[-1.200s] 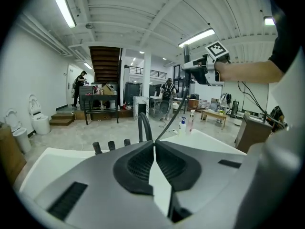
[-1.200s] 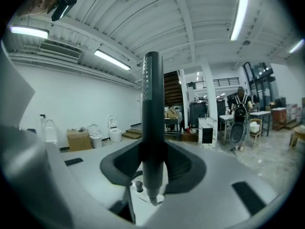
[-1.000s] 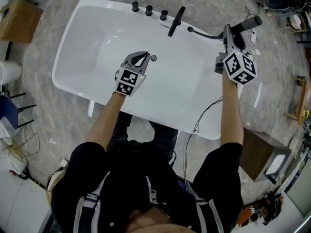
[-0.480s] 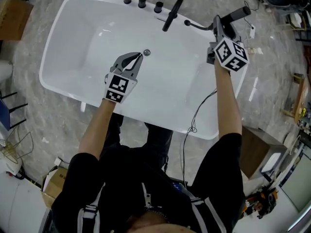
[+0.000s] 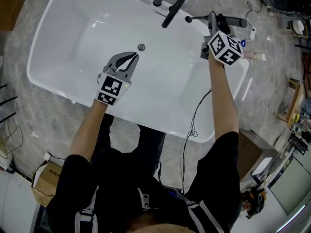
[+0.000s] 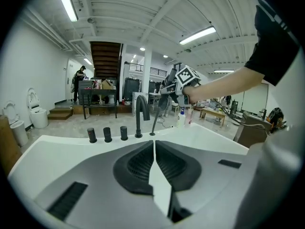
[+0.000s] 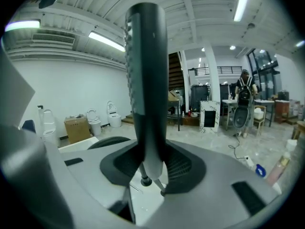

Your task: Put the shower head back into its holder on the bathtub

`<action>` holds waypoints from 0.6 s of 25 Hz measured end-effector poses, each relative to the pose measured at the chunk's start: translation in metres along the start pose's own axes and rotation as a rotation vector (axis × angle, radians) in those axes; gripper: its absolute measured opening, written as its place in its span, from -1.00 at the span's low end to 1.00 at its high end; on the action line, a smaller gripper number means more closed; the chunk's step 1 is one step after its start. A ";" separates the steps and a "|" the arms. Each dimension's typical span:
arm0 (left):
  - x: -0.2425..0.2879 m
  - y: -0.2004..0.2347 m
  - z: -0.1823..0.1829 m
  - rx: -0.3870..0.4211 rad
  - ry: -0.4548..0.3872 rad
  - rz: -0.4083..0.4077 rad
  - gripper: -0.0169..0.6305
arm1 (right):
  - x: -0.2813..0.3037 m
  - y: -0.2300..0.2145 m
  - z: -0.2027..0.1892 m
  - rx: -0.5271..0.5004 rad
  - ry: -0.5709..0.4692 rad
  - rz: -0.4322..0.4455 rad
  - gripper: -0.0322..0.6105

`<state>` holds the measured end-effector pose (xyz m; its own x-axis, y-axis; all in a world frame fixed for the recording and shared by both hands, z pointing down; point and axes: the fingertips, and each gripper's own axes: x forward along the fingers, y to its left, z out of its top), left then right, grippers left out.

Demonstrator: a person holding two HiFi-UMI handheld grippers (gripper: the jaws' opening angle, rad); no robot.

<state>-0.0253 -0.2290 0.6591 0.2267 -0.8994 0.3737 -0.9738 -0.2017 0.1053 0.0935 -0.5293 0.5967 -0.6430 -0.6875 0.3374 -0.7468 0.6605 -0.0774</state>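
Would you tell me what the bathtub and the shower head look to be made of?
The bathtub looks like glossy white acrylic or enamel: smooth, with soft light reflections on its wall. The shower head seems matte dark metal or coated plastic: even dark grey, only a dull sheen.

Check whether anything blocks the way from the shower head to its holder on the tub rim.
Nothing visible does. The shower head, held in the right gripper, hangs beside the holder; only its own hose runs between them. The spout stands on the holder's other side.
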 end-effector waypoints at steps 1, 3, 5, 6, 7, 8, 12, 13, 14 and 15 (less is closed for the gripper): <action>0.003 -0.001 -0.004 -0.006 0.002 0.001 -0.85 | 0.004 -0.002 -0.007 -0.002 0.011 -0.002 -0.46; 0.008 -0.002 -0.012 -0.018 0.006 0.002 -0.85 | 0.012 -0.008 -0.018 0.001 0.031 -0.007 -0.46; 0.010 -0.004 -0.018 -0.023 0.011 -0.001 -0.85 | 0.020 -0.013 -0.031 0.017 0.047 -0.016 -0.46; 0.010 -0.004 -0.022 -0.023 0.014 -0.004 -0.85 | 0.024 -0.016 -0.037 0.025 0.054 -0.022 -0.46; 0.010 -0.004 -0.025 -0.023 0.017 -0.004 -0.85 | 0.027 -0.018 -0.042 0.031 0.060 -0.026 -0.46; 0.010 -0.003 -0.027 -0.024 0.019 -0.003 -0.85 | 0.030 -0.019 -0.047 0.034 0.065 -0.028 -0.46; 0.013 0.004 -0.038 -0.017 0.026 0.011 -0.85 | 0.047 -0.022 -0.067 0.012 0.085 -0.018 -0.46; 0.012 0.005 -0.041 -0.021 0.028 0.014 -0.85 | 0.049 -0.023 -0.074 0.004 0.095 -0.017 -0.46; 0.011 0.006 -0.044 -0.027 0.029 0.016 -0.85 | 0.052 -0.024 -0.080 -0.003 0.103 -0.016 -0.46; 0.011 0.007 -0.045 -0.033 0.028 0.017 -0.85 | 0.055 -0.026 -0.085 -0.006 0.110 -0.016 -0.46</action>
<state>-0.0288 -0.2228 0.7058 0.2108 -0.8913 0.4015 -0.9765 -0.1729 0.1289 0.0916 -0.5591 0.6967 -0.6084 -0.6610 0.4393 -0.7555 0.6518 -0.0656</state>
